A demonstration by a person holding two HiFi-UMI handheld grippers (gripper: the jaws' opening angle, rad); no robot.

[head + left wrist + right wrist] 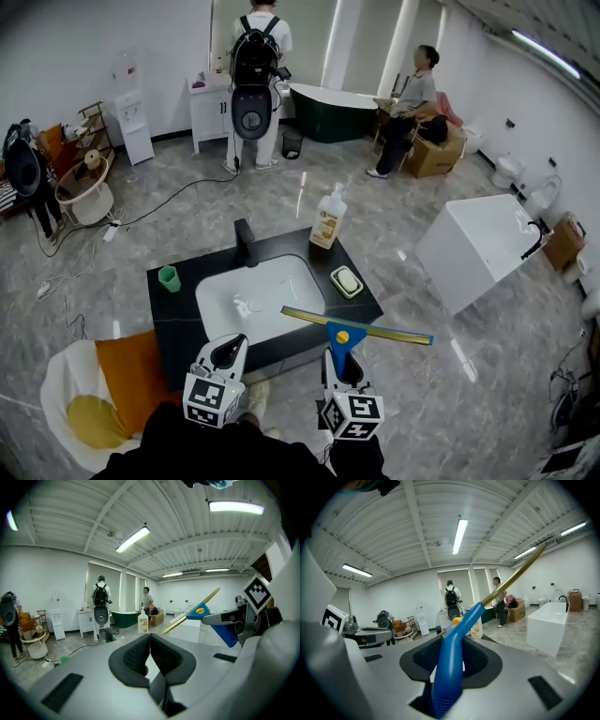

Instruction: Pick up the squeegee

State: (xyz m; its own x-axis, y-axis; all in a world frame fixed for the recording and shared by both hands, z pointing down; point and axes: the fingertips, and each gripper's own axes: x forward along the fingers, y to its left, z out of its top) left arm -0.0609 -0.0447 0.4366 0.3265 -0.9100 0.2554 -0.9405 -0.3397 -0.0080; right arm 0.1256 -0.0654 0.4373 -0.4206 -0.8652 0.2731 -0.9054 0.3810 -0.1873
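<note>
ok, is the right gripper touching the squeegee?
Touching. In the right gripper view the right gripper has both jaws clamped on the squeegee handle.

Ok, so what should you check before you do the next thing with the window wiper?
1. Squeegee gripped by the right gripper: ok, its jaws are closed on the blue handle.
2. Squeegee lifted off the counter: ok, it hangs in the air above the sink.
3. Left gripper free to help: ok, its jaws are together with nothing between them.
4. Blade clear of the soap bottle: ok, they are apart.
5. Grip tight enough not to slip: cannot tell.
</note>
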